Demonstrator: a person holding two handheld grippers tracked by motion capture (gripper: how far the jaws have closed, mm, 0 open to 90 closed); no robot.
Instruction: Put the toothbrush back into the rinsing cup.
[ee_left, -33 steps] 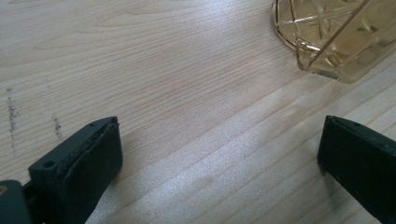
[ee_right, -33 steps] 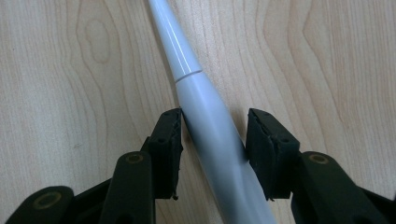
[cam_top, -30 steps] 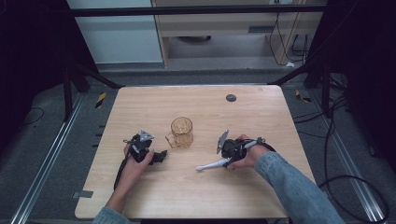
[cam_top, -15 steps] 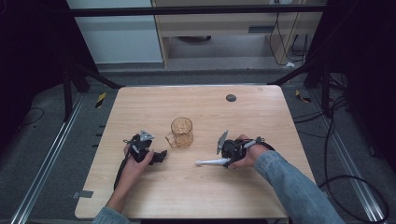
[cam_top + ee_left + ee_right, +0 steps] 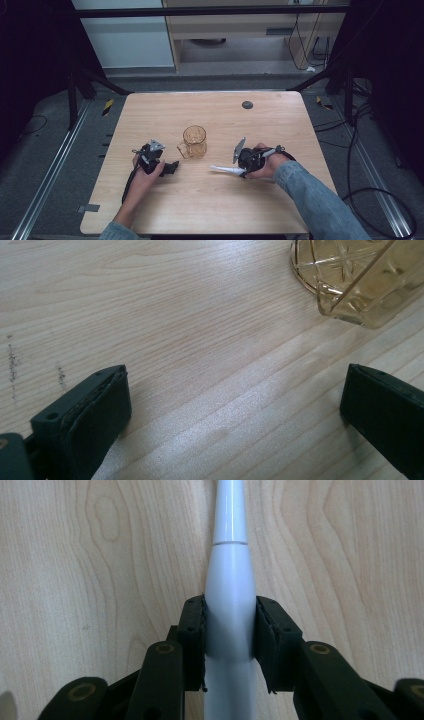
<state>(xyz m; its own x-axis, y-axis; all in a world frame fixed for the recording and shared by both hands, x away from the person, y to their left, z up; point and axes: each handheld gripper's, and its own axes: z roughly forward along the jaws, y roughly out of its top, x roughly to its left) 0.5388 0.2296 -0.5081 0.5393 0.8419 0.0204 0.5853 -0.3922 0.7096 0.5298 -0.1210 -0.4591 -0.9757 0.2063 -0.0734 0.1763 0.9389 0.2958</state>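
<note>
Glass, amber and cut with a crossed pattern, makes up the mug that stands upright near the middle of the desk; everything else is placed here by reference to it. Its handle points toward the person's left side. The left tongs rest on the desk just beside that handle, a little nearer the person, with the jaws spread wide and nothing between them; in the left gripper view the mug's base shows beyond the gap, apart from both pads.

On the mug's other side, also slightly nearer the person, the right tongs are clamped on a white wand-like tool, perhaps a brush handle or a stylus. It tapers to a slim tip that points toward the mug, low over the wood. In the right gripper view the pads squeeze the thick part of the tool, below a seam where it narrows.

The tool looks like smooth, hard plastic: light and stiff, but glossy enough to slide or twist between the pads, so the thick waist where it is held now is probably the soundest place. The mug is likely heavier, rigid and breakable; its handle or wall would suit the open tongs if it needs steadying.
</note>
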